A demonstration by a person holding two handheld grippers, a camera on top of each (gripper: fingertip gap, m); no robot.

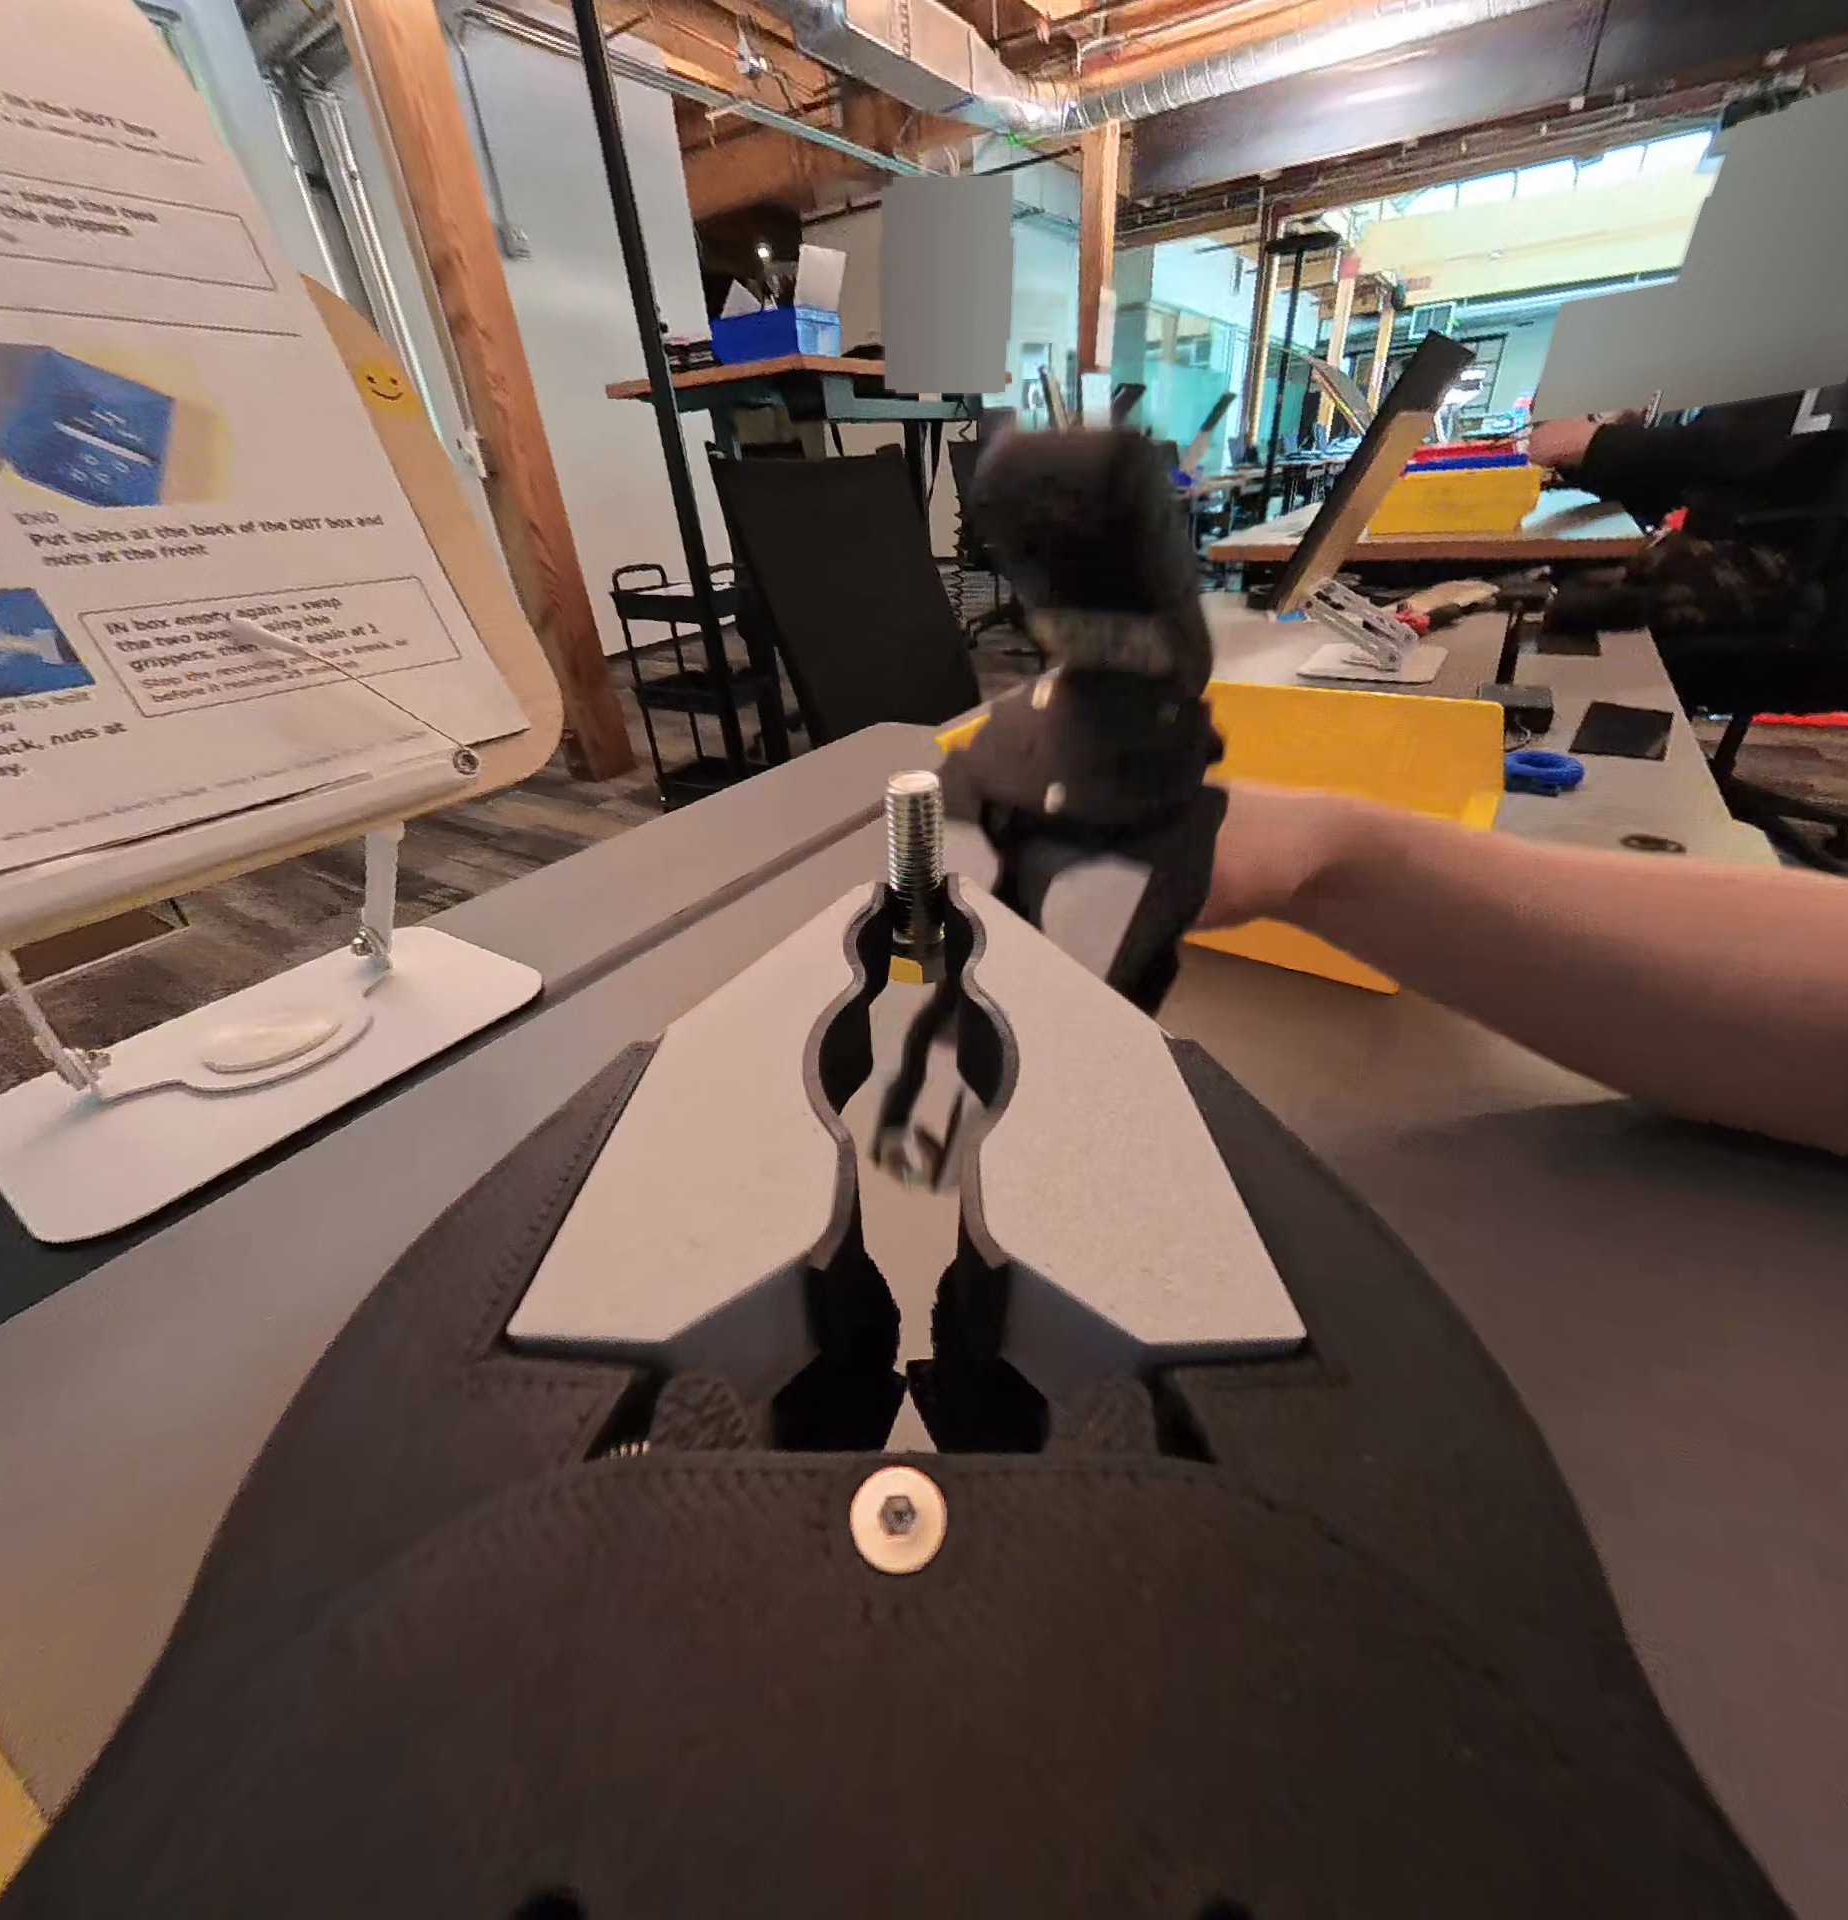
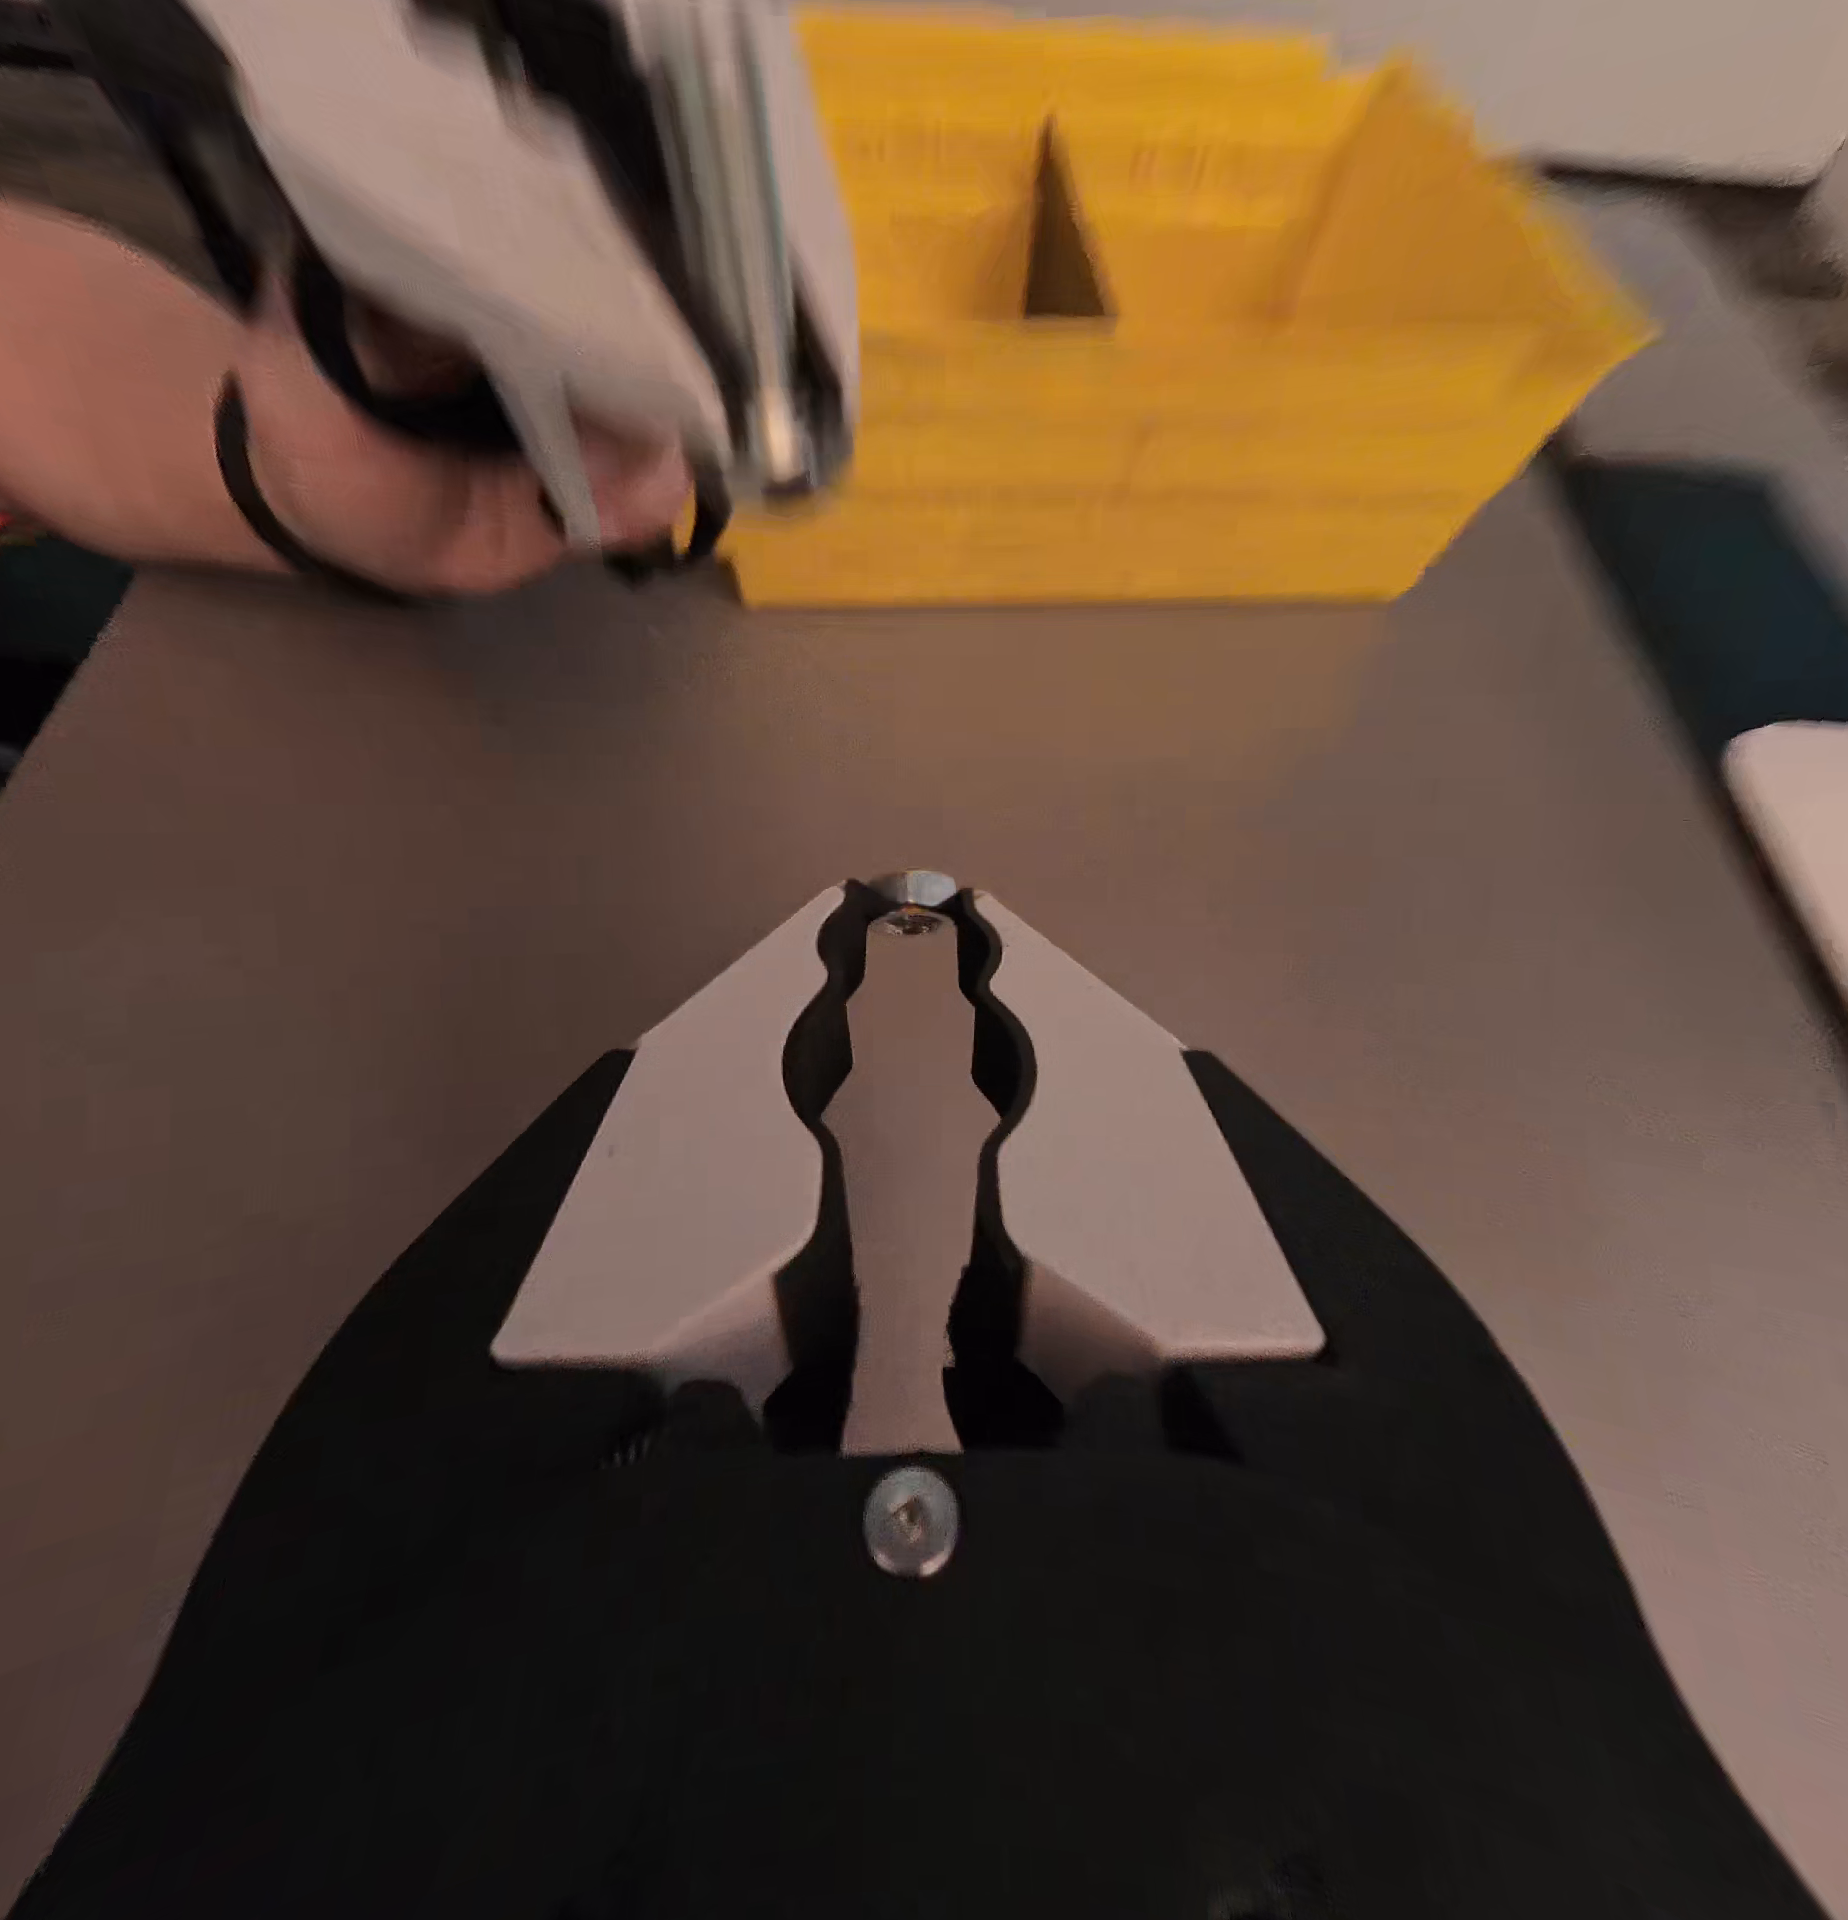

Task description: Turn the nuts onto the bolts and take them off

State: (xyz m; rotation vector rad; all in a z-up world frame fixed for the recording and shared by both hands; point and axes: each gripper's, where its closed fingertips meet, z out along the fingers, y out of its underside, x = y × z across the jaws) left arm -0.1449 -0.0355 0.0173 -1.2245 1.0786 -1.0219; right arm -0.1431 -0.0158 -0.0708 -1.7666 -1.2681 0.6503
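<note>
On the far left stands an instruction sheet on a white stand, clear of my work. My left gripper has its fingers pressed in on a bolt, pinching it low on the shank so the threaded end stands upright above the tips, bare of any nut. Steel like this is stiff and heavy for its size, and I judge the threads give a better bite than the smooth part, though squeezing them too hard invites a slip sideways. To the right, over the grey table, my right gripper is nearly closed on a small nut, caught at the very tips by its flats. It is light, hard and slick, so I would keep hold across two opposite flats and not the corners. Beyond, farther right, sits the yellow box, well apart from my right tips. The wrist views are blurred with motion, so finer alignment I cannot tell.
</note>
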